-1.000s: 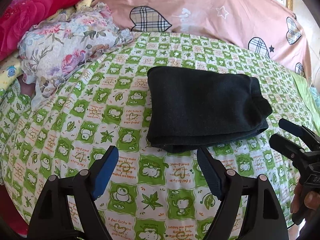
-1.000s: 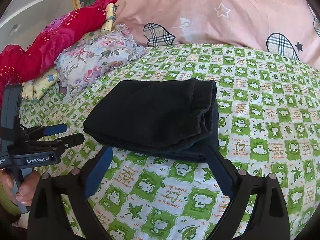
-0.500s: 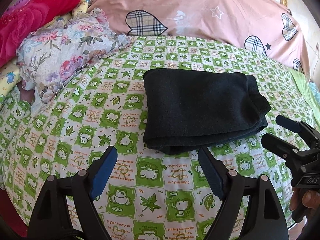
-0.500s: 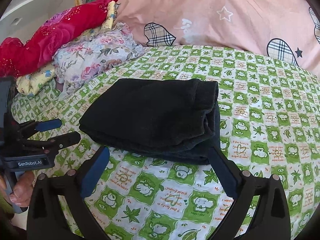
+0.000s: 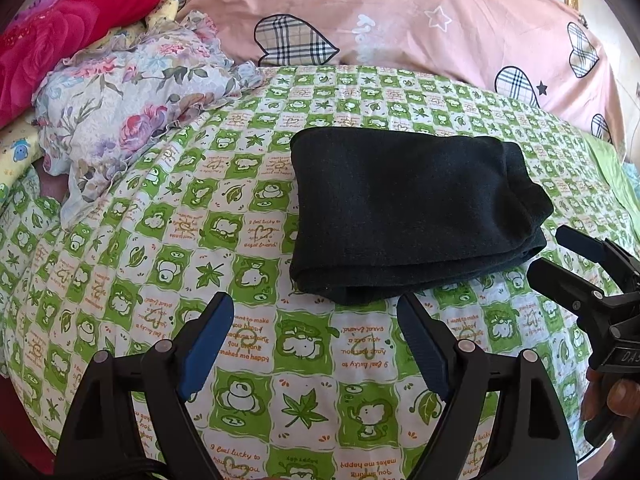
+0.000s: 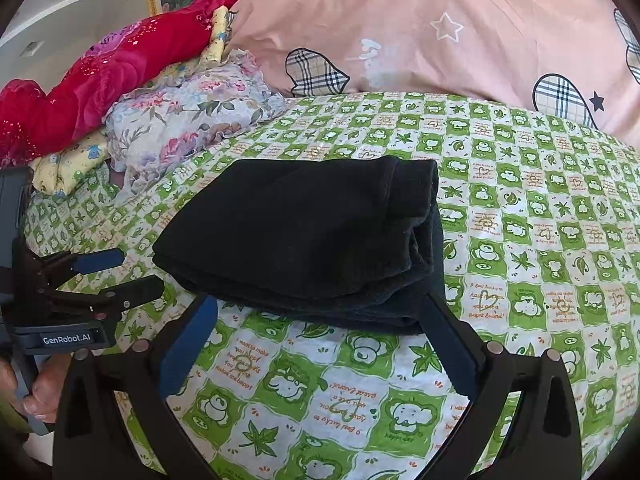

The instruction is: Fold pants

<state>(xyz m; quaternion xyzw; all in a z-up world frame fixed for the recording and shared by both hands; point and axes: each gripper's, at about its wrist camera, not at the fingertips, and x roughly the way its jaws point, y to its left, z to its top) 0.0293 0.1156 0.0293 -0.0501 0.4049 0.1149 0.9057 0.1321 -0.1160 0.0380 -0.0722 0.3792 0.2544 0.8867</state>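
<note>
- The pants (image 5: 404, 216), dark and folded into a compact rectangular stack, are found lying flat on the green checked bedsheet (image 5: 248, 264), just beyond the tips of both pairs of fingers.
- The left gripper (image 5: 316, 332) is seen with its jaws spread wide and nothing held between them. Its blue-padded fingers (image 5: 206, 344) are observed above bare sheet, short of the near folded edge of the pants; no contact with the cloth is noted.
- The right gripper (image 6: 320, 316) is likewise recorded as spread apart and empty. The near edge of the pants is seen between and just ahead of its fingertips. Whether the right-hand fingertip touches the cloth cannot be told, as dark finger and dark fabric overlap in the right wrist view.
- In the left wrist view, the right gripper (image 5: 560, 256) is noted to the right of the left fingers, close to the layered end of the stack, and is held by a hand (image 5: 612, 396).
- In the right wrist view, the left gripper (image 6: 120, 270) is noted to the left of the right fingers, beside the smooth folded end.
- Beyond the pants, a pink quilt (image 5: 400, 20) with plaid hearts is recorded; far left of the fingers, a floral cloth (image 5: 132, 108) and a red blanket (image 5: 60, 40) are heaped.
</note>
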